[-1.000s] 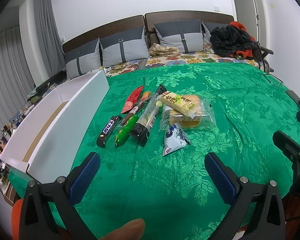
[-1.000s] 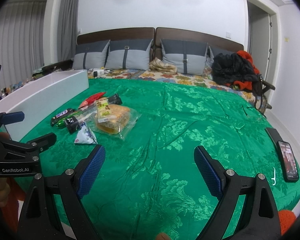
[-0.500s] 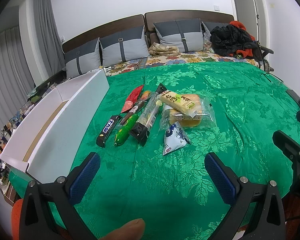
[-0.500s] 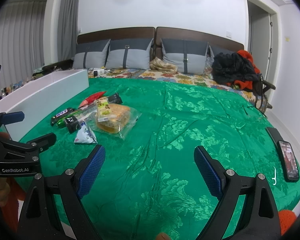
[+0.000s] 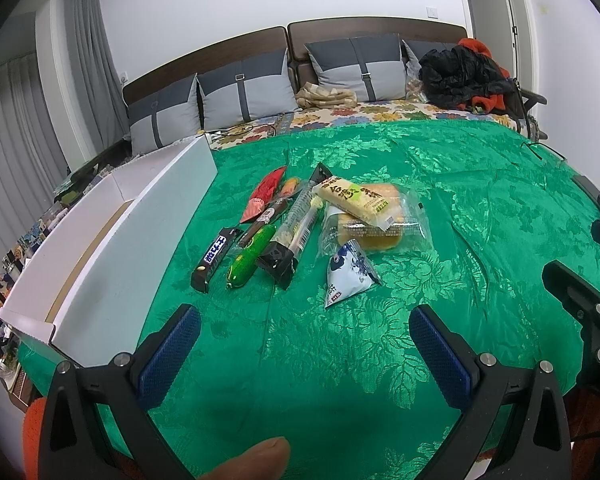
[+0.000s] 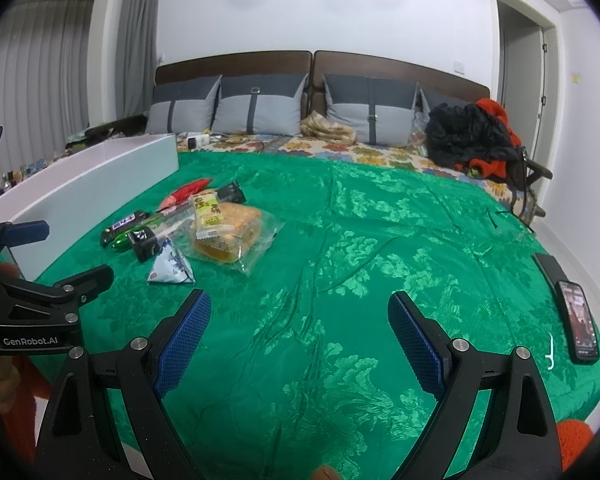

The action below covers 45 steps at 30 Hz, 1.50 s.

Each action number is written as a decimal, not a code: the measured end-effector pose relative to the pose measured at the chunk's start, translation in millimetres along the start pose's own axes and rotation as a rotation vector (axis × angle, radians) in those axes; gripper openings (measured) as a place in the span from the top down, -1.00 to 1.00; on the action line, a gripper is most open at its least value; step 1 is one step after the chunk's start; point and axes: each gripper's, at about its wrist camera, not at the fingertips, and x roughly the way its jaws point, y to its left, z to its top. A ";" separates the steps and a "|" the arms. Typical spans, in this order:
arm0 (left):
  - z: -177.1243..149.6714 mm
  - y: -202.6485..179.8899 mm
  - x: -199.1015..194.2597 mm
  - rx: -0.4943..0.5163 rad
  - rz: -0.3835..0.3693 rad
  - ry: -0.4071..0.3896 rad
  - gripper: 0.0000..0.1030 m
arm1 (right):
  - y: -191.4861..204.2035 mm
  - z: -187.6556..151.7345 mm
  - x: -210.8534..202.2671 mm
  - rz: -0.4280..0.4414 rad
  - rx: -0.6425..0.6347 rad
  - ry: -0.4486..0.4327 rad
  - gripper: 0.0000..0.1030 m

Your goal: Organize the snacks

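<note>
Several snacks lie in a cluster on the green bedspread (image 5: 480, 208): a black chocolate bar (image 5: 216, 254), a green sausage (image 5: 250, 255), a long clear-and-black pack (image 5: 294, 230), a red pack (image 5: 265, 193), a yellow bar (image 5: 354, 199) on top of a bagged bread (image 5: 374, 228), and a blue-white triangular pouch (image 5: 349, 273). My left gripper (image 5: 304, 342) hangs open, short of the pouch, holding nothing. My right gripper (image 6: 300, 326) is open over bare bedspread, right of the pouch (image 6: 170, 266) and bread (image 6: 232, 232).
A long white open box (image 5: 112, 252) lies along the bed's left side beside the snacks. Grey pillows (image 5: 244, 96) and a heap of dark clothes (image 5: 466, 74) sit at the headboard. A phone (image 6: 580, 322) and a black remote (image 6: 550, 268) rest near the right edge.
</note>
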 end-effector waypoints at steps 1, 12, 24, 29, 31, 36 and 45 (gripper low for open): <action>0.4 -0.1 -0.2 0.001 0.000 0.001 -1.00 | -0.7 0.2 0.0 0.001 0.000 0.001 -0.80; 0.6 -1.5 1.8 0.006 0.000 0.007 -1.00 | -1.3 0.6 0.1 0.002 0.003 0.003 -0.80; -0.1 -2.1 3.2 0.010 0.000 0.014 -1.00 | -2.7 1.2 -0.1 0.004 0.004 0.005 -0.80; -0.1 -2.4 3.3 0.011 0.001 0.015 -1.00 | -3.3 1.7 0.0 0.004 0.004 0.006 -0.80; 0.0 -2.5 3.3 0.011 0.001 0.016 -1.00 | -3.3 1.7 0.0 0.004 0.004 0.006 -0.80; -1.2 -2.3 4.1 0.011 0.001 0.021 -1.00 | -3.4 1.7 -0.1 0.004 0.004 0.007 -0.80; -1.4 -2.2 4.4 0.011 0.001 0.022 -1.00 | -3.7 1.8 -0.1 0.005 0.005 0.006 -0.80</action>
